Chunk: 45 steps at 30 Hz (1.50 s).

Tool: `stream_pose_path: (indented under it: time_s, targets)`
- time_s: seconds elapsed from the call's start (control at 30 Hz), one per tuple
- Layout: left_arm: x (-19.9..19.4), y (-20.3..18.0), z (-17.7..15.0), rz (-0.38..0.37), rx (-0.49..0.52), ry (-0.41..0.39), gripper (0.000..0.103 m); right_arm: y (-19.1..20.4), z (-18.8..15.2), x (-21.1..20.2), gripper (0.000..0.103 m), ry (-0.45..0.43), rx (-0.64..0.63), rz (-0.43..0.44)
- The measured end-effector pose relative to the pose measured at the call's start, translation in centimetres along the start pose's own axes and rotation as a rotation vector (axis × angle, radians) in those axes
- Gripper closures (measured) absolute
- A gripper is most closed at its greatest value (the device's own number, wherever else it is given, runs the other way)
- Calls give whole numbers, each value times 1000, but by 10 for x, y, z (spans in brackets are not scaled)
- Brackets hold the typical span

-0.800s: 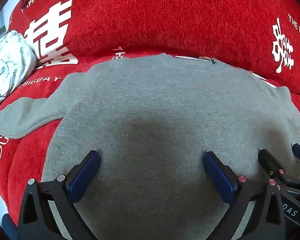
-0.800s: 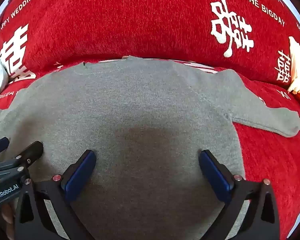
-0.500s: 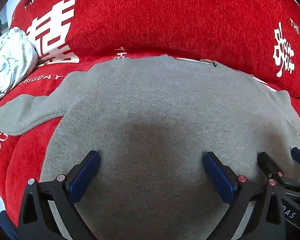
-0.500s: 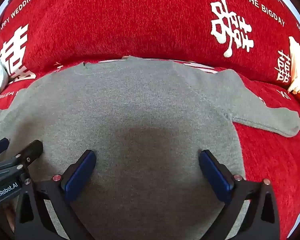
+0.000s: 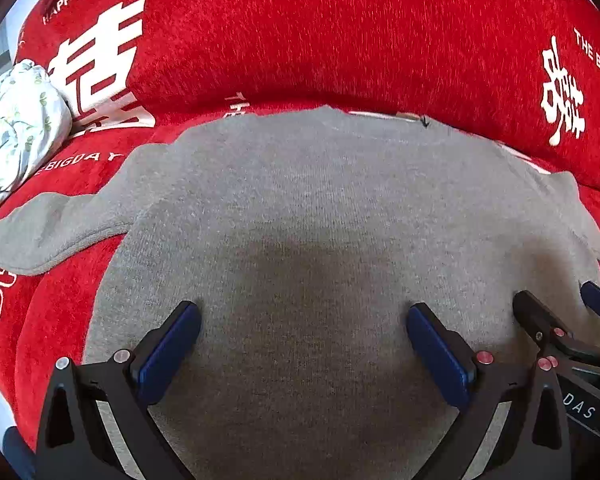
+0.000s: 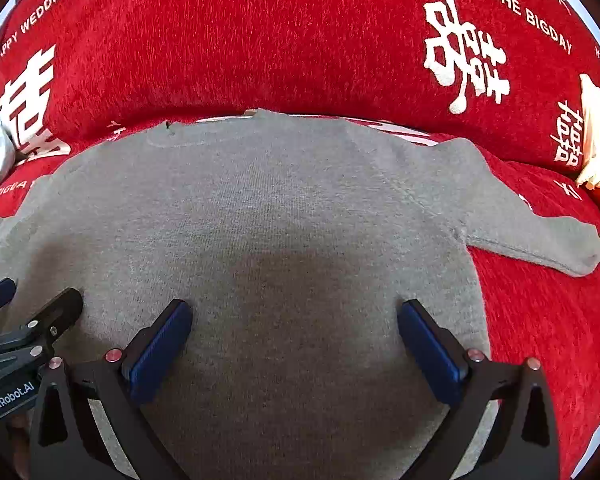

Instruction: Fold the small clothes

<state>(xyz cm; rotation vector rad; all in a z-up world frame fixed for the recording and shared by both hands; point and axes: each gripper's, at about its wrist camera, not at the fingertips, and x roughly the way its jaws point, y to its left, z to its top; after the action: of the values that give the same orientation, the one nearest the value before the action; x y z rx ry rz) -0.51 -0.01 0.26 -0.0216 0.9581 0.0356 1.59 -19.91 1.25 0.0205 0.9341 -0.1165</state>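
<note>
both your left gripper (image 5: 302, 350) and right gripper (image 6: 294, 346) hang spread wide, gripping nothing, over the grey sweater (image 5: 320, 220) lying flat on the red sofa cover (image 5: 320, 32); folding hasn't begun, so you'd likely pinch a sleeve (image 6: 540, 240) next

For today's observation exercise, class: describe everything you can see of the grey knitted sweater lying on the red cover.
The grey knitted sweater is a plain, fine-ribbed, long-sleeved top that looks soft and slightly fuzzy. It lies spread flat and unfolded on the red plush cover with white lettering, neckline farthest from the cameras, one sleeve stretched out to each side. A tiny dark mark sits at the collar. Both open grippers hover over its lower body, and whether the fingers touch the fabric cannot be told.
</note>
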Motion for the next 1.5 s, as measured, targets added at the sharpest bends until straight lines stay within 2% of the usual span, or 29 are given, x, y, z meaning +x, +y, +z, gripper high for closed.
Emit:
stream_pose_path:
  time_s: [0.17, 0.3, 0.33, 0.5, 0.6, 0.83, 1.03, 1.27, 1.5]
  targets:
    - [0, 1, 6, 6, -11, 53, 0, 6, 3, 2, 0, 41, -19, -7]
    - [-1, 2, 14, -16, 5, 159, 0, 9, 6, 1, 0, 112, -37, -9]
    - [-3, 3, 15, -16, 0, 165, 0, 11, 6, -1, 0, 121, -40, -9]
    - [-27, 15, 21, -24, -68, 137, 0, 19, 7, -30, 0, 34, -76, -37]
    - [-34, 18, 28, -32, -83, 142, 0, 21, 5, -38, 0, 18, -93, -29]
    - [-41, 15, 34, 4, -89, 135, 0, 18, 5, -46, 0, -8, -107, -54]
    - [-54, 2, 38, 47, -51, 54, 0, -3, 4, -50, 0, -50, -64, -68]
    - [-68, -14, 43, 61, -1, -21, 0, -17, 6, -58, 0, -106, -43, -76]
    - [-68, -31, 44, 65, 30, -23, 0, -26, 8, -59, 0, -103, -31, -62]
